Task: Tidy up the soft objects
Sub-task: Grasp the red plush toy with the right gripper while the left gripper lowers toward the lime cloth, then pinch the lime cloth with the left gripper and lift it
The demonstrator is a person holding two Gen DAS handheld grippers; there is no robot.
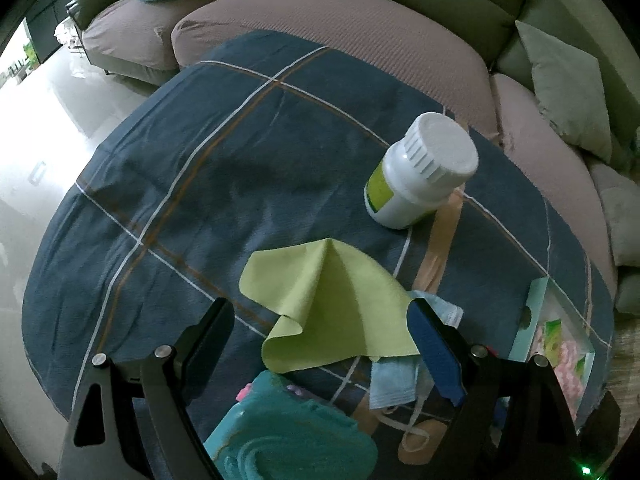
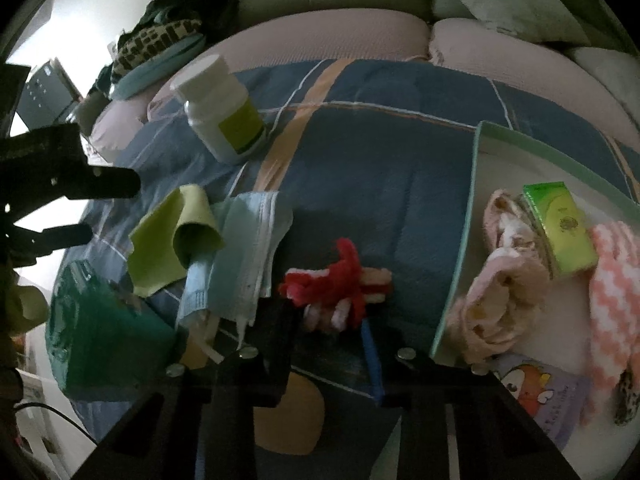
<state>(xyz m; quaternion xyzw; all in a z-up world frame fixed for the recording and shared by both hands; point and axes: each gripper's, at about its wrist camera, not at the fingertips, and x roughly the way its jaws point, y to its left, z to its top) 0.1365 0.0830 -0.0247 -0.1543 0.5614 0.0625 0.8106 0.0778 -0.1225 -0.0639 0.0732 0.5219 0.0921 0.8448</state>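
Looking down from the left wrist view, the left tongs [image 1: 320, 344] are seen held wide apart above the cloth-covered counter [image 1: 180, 168], with nothing pressed between them; a folded green cloth [image 1: 328, 308] lies between the spread fingers, and a pale blue face mask [image 1: 400, 380] is tucked under it toward 4 o'clock. A white bottle [image 1: 420, 172] stands at 1 o'clock of the cloth, well apart from it, and a teal pouch [image 1: 288, 432] sits at 6 o'clock, near the camera. A shallow tray [image 1: 528, 320] with soft things in it is glimpsed at 3 o'clock. In the right wrist view, the right tongs [image 2: 332, 320] are drawn narrow on a red and white knitted piece [image 2: 340, 280], which appears clamped at its near end, though the contact is dim and partly hidden. The piece rests on the counter, with the mask at 9 o'clock and the tray's wall [image 2: 460, 240] at 3 o'clock. Pink cloths [image 2: 504, 280] and a green packet [image 2: 560, 228] are already held in the tray. The step in hand is judged to be the pick-up of the knitted piece; a lift and a carry toward 3 o'clock, over the tray's wall, would be called for next.
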